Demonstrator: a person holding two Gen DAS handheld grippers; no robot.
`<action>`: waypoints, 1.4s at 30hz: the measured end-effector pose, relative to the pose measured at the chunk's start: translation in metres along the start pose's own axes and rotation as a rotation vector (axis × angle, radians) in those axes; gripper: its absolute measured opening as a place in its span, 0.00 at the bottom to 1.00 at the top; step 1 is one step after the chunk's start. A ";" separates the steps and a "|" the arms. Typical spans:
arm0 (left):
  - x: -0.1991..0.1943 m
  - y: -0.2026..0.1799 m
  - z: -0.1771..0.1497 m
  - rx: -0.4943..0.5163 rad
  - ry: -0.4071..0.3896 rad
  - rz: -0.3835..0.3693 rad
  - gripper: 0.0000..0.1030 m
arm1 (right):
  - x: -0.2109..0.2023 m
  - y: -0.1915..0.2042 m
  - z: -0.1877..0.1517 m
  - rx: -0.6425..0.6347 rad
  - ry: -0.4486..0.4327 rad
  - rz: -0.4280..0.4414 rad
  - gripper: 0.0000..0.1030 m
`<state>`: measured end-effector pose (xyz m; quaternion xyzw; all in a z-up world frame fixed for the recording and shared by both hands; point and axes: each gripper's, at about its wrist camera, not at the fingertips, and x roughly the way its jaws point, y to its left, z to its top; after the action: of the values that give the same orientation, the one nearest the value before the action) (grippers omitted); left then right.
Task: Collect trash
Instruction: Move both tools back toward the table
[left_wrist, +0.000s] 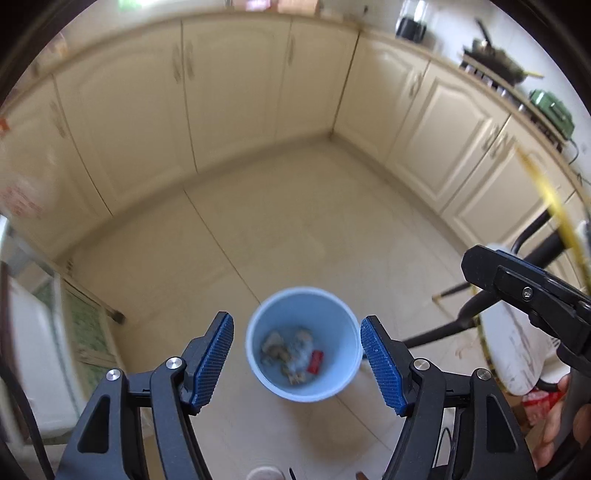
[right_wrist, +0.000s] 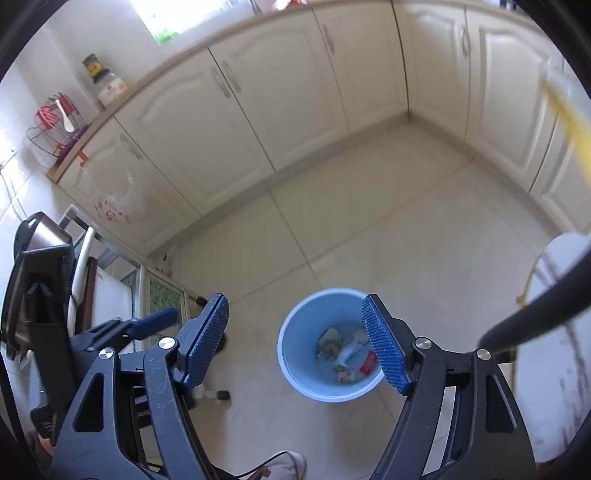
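A light blue bucket (left_wrist: 343, 384) stands on the tiled floor, and I look into it from above. It holds crumpled paper (left_wrist: 275, 347) and a red wrapper (left_wrist: 316, 362). My left gripper (left_wrist: 297, 319) hangs above it, open, with nothing between its blue pads (left_wrist: 212, 363). In the right wrist view the same bucket (right_wrist: 295, 354) lies below and slightly right of centre, with the red wrapper (right_wrist: 368, 363) and white paper (right_wrist: 349, 350) inside. My right gripper (right_wrist: 294, 298) is open and holds nothing; its right pad (right_wrist: 384, 343) overlaps the bucket's rim in the picture.
Cream cabinets (left_wrist: 236, 92) line the far walls in an L. A round white table top (left_wrist: 513, 347) with black legs stands at the right. A low white unit (right_wrist: 110, 295) and a hanging plastic bag (right_wrist: 118, 206) are at the left. A person's slipper (right_wrist: 291, 461) is near the bucket.
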<state>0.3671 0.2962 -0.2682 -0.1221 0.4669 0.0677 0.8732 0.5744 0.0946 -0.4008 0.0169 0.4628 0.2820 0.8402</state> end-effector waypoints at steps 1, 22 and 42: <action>-0.016 -0.003 -0.003 0.002 -0.027 0.002 0.66 | -0.015 0.006 0.000 -0.009 -0.026 -0.007 0.71; -0.370 -0.119 -0.216 0.203 -0.677 -0.112 0.86 | -0.413 0.098 -0.091 -0.145 -0.673 -0.249 1.00; -0.388 -0.191 -0.408 0.271 -0.926 -0.126 0.99 | -0.561 0.106 -0.165 -0.103 -0.892 -0.518 1.00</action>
<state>-0.1298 -0.0013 -0.1351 0.0076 0.0255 0.0008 0.9996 0.1641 -0.1293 -0.0332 -0.0212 0.0340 0.0525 0.9978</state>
